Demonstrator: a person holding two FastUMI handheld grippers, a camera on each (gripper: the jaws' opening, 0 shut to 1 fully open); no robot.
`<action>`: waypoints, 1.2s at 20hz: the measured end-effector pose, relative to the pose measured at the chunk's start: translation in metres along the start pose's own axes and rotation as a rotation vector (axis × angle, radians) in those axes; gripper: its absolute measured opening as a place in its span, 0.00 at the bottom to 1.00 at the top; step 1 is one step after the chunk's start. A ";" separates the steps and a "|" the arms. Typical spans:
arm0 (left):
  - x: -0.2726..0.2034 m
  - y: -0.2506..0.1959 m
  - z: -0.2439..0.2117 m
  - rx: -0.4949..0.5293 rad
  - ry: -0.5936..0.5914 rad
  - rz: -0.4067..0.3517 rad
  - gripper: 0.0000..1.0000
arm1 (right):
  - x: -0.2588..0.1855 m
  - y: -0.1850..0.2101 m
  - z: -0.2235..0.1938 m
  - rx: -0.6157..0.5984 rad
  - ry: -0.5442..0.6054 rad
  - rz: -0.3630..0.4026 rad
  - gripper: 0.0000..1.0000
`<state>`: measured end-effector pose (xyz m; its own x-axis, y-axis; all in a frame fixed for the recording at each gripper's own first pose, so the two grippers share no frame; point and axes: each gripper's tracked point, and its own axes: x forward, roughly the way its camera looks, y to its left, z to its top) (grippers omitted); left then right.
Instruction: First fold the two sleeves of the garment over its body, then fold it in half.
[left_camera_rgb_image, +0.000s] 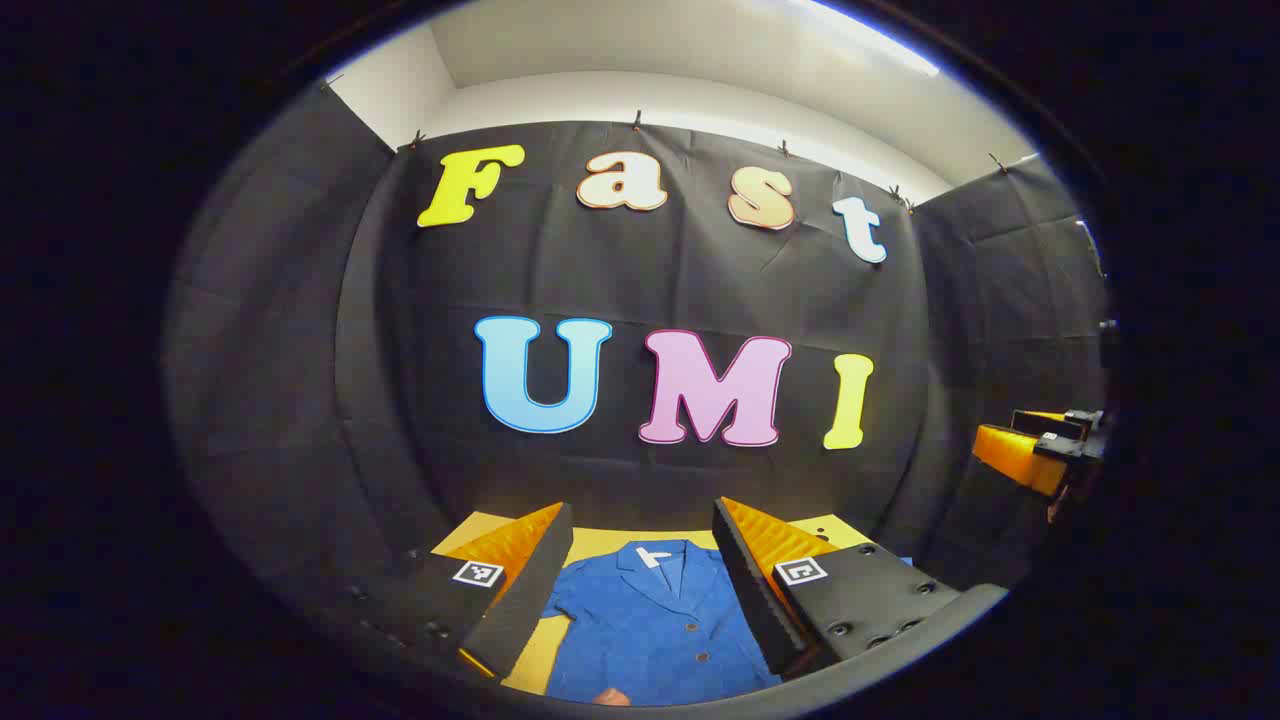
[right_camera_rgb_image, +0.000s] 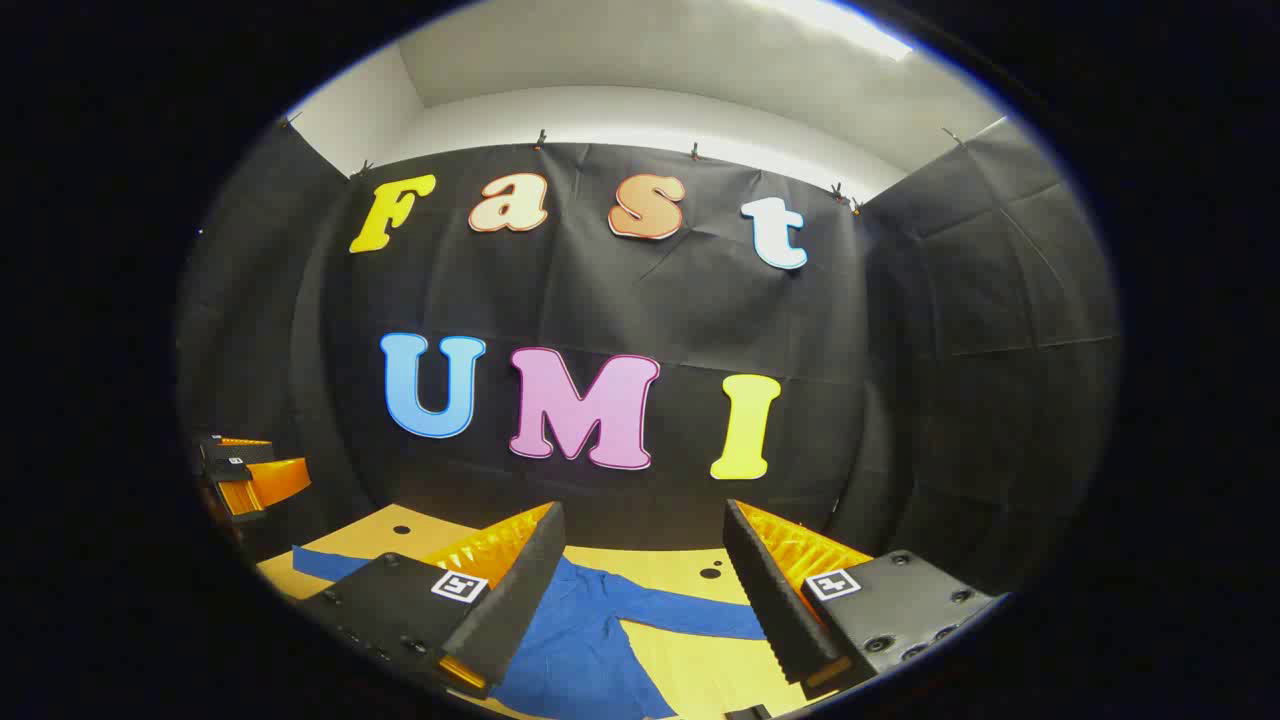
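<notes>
- Hanging up in the air above the worktop (left_camera_rgb_image: 470, 525), the left hand-held gripper (left_camera_rgb_image: 640, 590) has its two fingers spread wide apart and holds nothing.
- In the left gripper view, a blue garment (left_camera_rgb_image: 660, 620) lies flat on the yellow worktop, right between those two fingers and lower down than them.
- The garment has a collar (left_camera_rgb_image: 660, 560) at its far end, with a small white tag inside it.
- Small buttons (left_camera_rgb_image: 690, 628) run down the front of the garment.
- A short sleeve (left_camera_rgb_image: 565, 600) sticks out on the left side of the garment, lying flat on the worktop.
- At the far right of the left gripper view, the other hand-held gripper (left_camera_rgb_image: 1040, 450) shows at the edge, up in the air, and I cannot tell from there how its fingers stand.
- In the right gripper view, the left hand-held gripper shows far off at the left edge, also up in the air.
- The right hand-held gripper (right_camera_rgb_image: 640, 590) is wide open too, and nothing is between its fingers.
- Below it, the blue garment spreads across the worktop, with one long blue part (right_camera_rgb_image: 690, 615) reaching out to the right under the fingers.
- Two small dark holes (right_camera_rgb_image: 712, 572) sit in the worktop, just past that blue part.
</notes>
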<state>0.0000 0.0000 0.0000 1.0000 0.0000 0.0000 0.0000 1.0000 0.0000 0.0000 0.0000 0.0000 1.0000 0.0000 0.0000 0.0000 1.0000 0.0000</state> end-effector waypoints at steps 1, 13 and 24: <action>-0.002 0.003 0.000 0.000 -0.003 0.006 0.81 | -0.001 0.002 -0.001 0.000 0.002 0.005 0.95; -0.019 0.041 0.000 -0.007 -0.014 0.084 0.81 | 0.001 0.026 -0.004 -0.001 0.011 0.035 0.96; -0.012 0.034 0.003 0.021 -0.028 0.061 0.81 | 0.000 0.012 -0.007 0.006 0.024 -0.012 0.95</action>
<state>-0.0124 0.0344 0.0033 0.9978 0.0604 0.0287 -0.0610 0.9979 0.0196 0.0002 0.0115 -0.0068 0.9996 -0.0124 -0.0240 0.0125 0.9999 0.0059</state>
